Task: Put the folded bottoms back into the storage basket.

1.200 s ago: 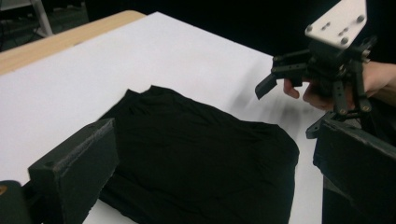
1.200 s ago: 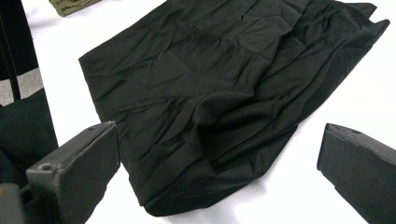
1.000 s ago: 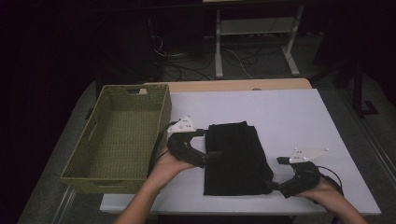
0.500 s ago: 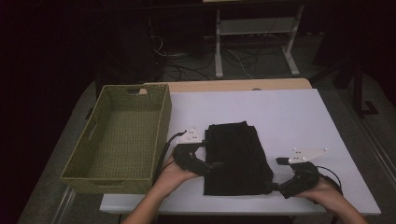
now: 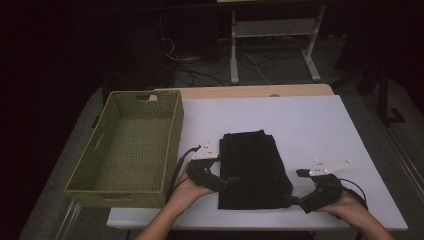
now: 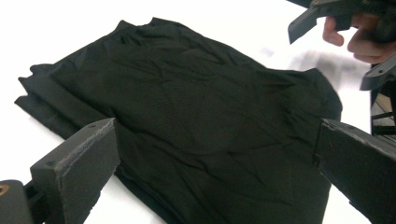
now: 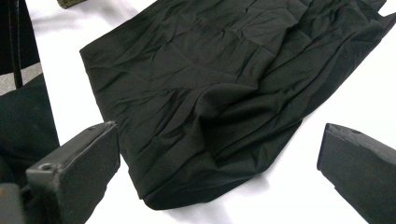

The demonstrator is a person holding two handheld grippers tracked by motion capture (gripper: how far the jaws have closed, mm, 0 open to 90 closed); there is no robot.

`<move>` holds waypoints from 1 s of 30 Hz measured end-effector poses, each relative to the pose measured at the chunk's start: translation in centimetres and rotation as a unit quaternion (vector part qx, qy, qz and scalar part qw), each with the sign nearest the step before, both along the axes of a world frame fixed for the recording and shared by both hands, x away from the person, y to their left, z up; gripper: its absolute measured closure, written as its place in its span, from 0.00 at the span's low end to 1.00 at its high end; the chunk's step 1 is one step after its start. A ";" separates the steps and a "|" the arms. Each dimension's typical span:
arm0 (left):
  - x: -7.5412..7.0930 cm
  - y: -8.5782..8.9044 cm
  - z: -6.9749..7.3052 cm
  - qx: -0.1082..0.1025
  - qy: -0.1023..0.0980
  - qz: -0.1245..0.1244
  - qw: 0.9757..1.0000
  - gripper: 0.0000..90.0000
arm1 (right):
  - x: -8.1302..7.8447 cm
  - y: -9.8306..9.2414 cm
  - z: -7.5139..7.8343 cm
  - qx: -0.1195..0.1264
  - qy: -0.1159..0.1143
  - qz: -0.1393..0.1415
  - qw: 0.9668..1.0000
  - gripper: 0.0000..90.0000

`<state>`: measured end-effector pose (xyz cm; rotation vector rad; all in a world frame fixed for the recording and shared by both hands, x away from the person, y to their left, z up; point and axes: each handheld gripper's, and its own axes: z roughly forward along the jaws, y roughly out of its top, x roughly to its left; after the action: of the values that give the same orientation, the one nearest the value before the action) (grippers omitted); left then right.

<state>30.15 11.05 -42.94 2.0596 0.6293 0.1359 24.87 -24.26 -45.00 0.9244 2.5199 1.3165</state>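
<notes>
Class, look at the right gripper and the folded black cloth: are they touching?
Apart. In the right gripper view, the right gripper stands open, and white table shows between each jaw and the black cloth.

A folded black cloth lies on the white table, grippers at its near corners: left, right; a basket beside.

A plain black folded cloth lies on the white table beside an olive-green woven basket.
</notes>
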 end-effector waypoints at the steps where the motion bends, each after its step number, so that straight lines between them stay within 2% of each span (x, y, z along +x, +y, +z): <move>1: 0.1 0.0 -0.1 0.001 0.001 0.002 1.000 0.01 | 0.0 0.0 0.0 0.000 0.000 0.000 1.000 0.00; 15: 1.1 -0.4 -1.1 0.021 0.001 0.025 0.999 0.01 | 0.1 0.0 -0.1 -0.002 0.001 0.003 1.000 0.00; 30: 3.0 -0.7 -1.0 0.021 0.001 0.045 0.999 0.01 | 0.2 0.1 -0.1 0.003 0.001 0.004 1.000 0.00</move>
<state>33.12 10.39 -43.90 2.0734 0.7253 0.2006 25.09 -24.18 -45.11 0.9181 2.5265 1.3271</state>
